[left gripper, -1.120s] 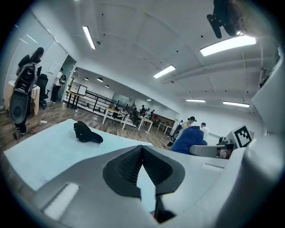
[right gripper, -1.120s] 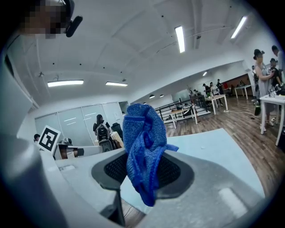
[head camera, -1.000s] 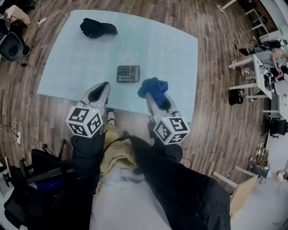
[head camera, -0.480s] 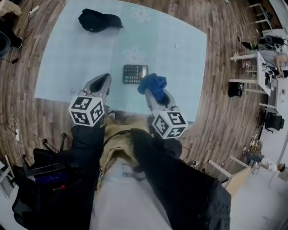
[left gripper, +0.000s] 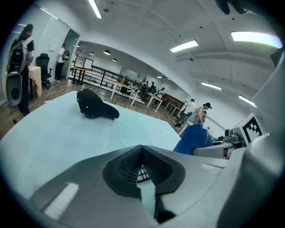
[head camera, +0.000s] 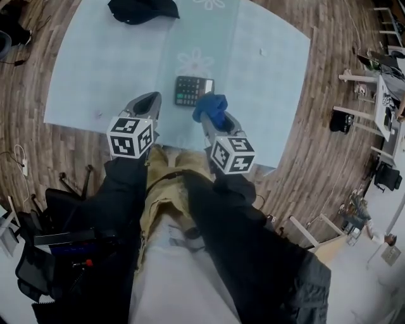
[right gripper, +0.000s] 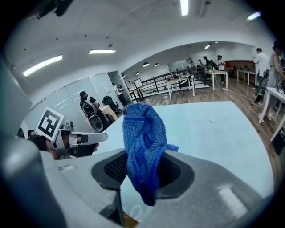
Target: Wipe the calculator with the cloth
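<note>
Cloth (head camera: 211,106) moved up beside calculator (head camera: 193,90) — clamped in right gripper (right gripper: 143,173), left gripper (head camera: 145,101) jaws together, empty

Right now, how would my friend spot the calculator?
Find the pale blue mat on the wooden floor. By its nearest edge, beside the blue cloth, lies the calculator. It is small, flat and dark with rows of keys, unlike the lumpy black thing farther back.

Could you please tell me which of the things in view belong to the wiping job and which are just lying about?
Part of the job:
- calculator, lying on the light blue mat
- blue cloth, clamped in the right gripper

Just lying about:
- black cap, at the mat's far edge
- left gripper, holding nothing
</note>
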The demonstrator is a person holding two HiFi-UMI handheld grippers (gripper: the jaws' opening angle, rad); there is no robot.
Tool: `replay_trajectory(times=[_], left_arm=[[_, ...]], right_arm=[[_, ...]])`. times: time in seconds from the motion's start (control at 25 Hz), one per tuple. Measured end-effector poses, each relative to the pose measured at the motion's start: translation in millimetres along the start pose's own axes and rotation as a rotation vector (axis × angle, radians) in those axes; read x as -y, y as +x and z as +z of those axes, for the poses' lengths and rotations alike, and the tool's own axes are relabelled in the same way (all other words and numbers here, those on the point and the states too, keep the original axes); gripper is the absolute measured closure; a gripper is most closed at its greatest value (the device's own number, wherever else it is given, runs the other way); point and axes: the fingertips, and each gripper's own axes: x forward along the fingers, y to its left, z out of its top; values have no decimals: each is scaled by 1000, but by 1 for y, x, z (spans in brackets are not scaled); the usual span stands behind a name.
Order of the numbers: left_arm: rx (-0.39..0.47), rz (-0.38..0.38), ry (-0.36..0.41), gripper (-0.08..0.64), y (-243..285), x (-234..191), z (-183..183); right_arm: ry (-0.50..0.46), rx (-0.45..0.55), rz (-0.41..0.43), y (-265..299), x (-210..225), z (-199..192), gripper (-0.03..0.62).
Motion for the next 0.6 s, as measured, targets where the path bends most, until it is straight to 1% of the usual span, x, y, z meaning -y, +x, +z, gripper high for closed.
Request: replay_trajectory(times=[0.32, 0.6], left_arm=[[-93, 29, -33, 558, 43, -5, -34], [-134, 51, -66, 558, 61, -19, -47]], right_arm=[[-14, -101, 10, 36, 23, -23, 436], [-48, -149, -12, 63, 41, -25, 436]])
